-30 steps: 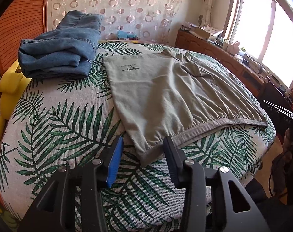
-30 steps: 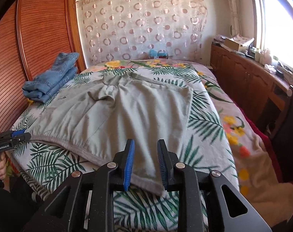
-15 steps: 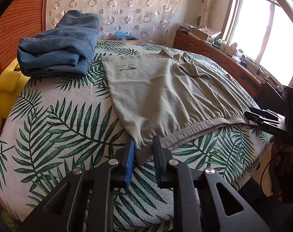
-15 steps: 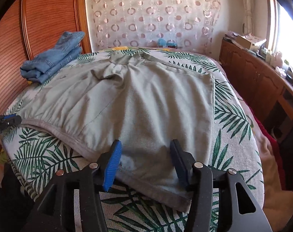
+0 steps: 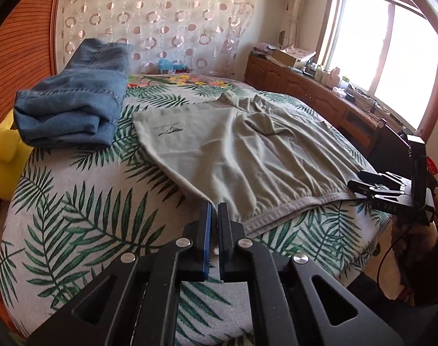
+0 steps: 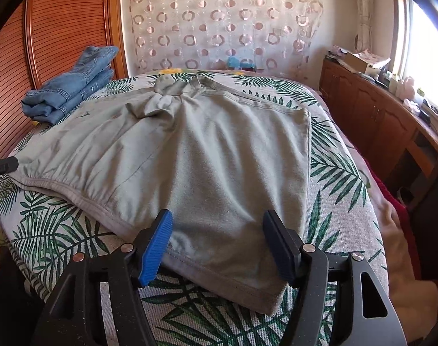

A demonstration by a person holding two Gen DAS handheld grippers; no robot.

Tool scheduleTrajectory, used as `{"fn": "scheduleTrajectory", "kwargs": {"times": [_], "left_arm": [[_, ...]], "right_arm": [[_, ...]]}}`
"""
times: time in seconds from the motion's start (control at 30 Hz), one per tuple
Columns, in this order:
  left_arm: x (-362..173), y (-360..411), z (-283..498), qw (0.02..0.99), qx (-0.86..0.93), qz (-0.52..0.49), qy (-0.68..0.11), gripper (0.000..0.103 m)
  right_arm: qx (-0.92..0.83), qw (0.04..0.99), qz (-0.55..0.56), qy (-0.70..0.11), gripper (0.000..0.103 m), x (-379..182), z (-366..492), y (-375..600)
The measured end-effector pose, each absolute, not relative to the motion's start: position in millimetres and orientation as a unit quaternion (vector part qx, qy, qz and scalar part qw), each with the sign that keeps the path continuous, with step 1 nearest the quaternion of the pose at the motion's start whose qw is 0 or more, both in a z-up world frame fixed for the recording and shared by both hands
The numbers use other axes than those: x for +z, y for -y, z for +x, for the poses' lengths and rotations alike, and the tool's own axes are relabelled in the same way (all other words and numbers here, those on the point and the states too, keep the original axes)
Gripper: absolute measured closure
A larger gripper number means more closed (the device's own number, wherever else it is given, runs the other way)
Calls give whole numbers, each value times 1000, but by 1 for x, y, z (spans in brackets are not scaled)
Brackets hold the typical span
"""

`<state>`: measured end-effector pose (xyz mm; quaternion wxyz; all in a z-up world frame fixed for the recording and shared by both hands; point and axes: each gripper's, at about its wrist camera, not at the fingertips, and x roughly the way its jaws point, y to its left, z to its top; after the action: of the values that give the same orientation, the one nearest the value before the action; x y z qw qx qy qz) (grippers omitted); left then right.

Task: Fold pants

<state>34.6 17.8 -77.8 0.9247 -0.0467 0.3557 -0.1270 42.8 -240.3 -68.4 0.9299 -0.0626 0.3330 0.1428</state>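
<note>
Grey-green pants (image 5: 247,150) lie spread on the leaf-print bed cover, waistband towards me; they also show in the right wrist view (image 6: 207,167). My left gripper (image 5: 213,210) is shut on the left corner of the waistband, which is lifted slightly. My right gripper (image 6: 217,230) is open, its fingers straddling the right corner of the waistband just above the cloth. It also shows in the left wrist view (image 5: 372,186) at the right edge of the pants. My left gripper's tip shows at the left edge of the right wrist view (image 6: 2,165).
Folded blue jeans (image 5: 71,106) sit at the bed's far left, also in the right wrist view (image 6: 71,89). A yellow toy (image 5: 2,155) is off the bed's left edge. A wooden sideboard (image 6: 377,118) runs along the right under the window.
My left gripper has closed on the waistband corner and pulled the cloth taut. My right gripper has opened wide and moved forward over the other corner.
</note>
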Motion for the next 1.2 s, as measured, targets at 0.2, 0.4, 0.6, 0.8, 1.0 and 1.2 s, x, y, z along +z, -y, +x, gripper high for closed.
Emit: {"fn": "scheduleTrajectory", "kwargs": {"times": [0.2, 0.4, 0.6, 0.8, 1.0, 1.2], "left_arm": [[-65, -1, 46, 925, -152, -39, -345, 98], [-58, 22, 60, 922, -179, -32, -343, 99], [-48, 56, 76, 916, -217, -13, -338, 99], [-39, 84, 90, 910, -245, -4, -335, 99], [-29, 111, 106, 904, -271, 6, -331, 99], [-18, 134, 120, 902, -287, 12, -323, 99]], "right_arm": [[142, 932, -61, -327, 43, -65, 39, 247], [144, 936, -52, -317, 47, -60, 33, 256], [141, 940, -45, -308, 49, -57, 29, 264], [138, 941, -34, -307, 50, -57, 30, 270], [135, 943, -30, -303, 51, -57, 27, 269], [134, 944, -26, -301, 51, -58, 27, 272]]}}
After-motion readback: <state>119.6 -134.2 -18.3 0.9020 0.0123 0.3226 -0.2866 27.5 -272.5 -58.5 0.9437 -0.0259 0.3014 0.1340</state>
